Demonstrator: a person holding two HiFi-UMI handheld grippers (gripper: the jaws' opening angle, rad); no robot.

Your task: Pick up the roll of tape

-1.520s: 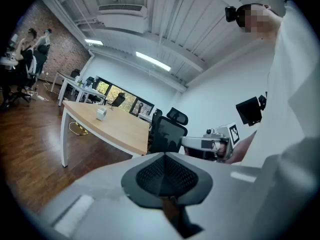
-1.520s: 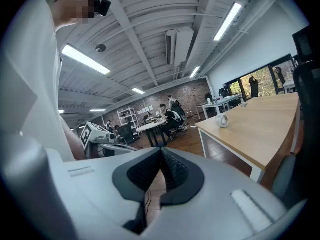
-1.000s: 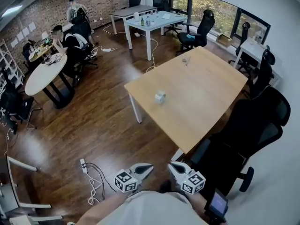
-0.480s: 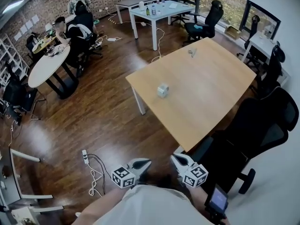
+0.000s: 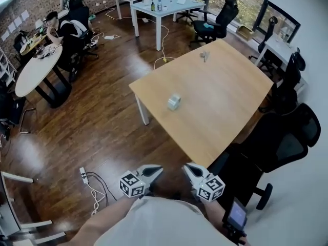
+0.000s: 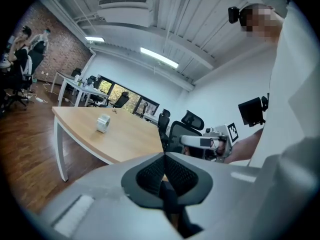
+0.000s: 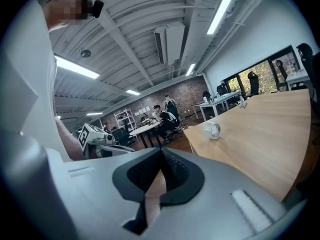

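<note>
A pale, translucent roll of tape (image 5: 174, 101) stands on its edge on the wooden table (image 5: 225, 111), toward the table's left side; it also shows as the tape roll (image 6: 103, 123) and the tape roll (image 7: 212, 130) in the two gripper views. My left gripper (image 5: 156, 169) and right gripper (image 5: 188, 168) hang close to my body over the floor, well short of the table's near corner. Both are shut, with nothing between their pads. Neither touches the tape.
A black office chair (image 5: 279, 142) stands at the table's right near corner. A power strip with white cables (image 5: 84, 177) lies on the floor at left. A small metal object (image 5: 205, 55) lies at the table's far end. People sit at an oval table (image 5: 36, 68) far left.
The table and tape have shifted down and to the left in the head view, a little nearer to me. Both grippers stay shut side by side before my body.
</note>
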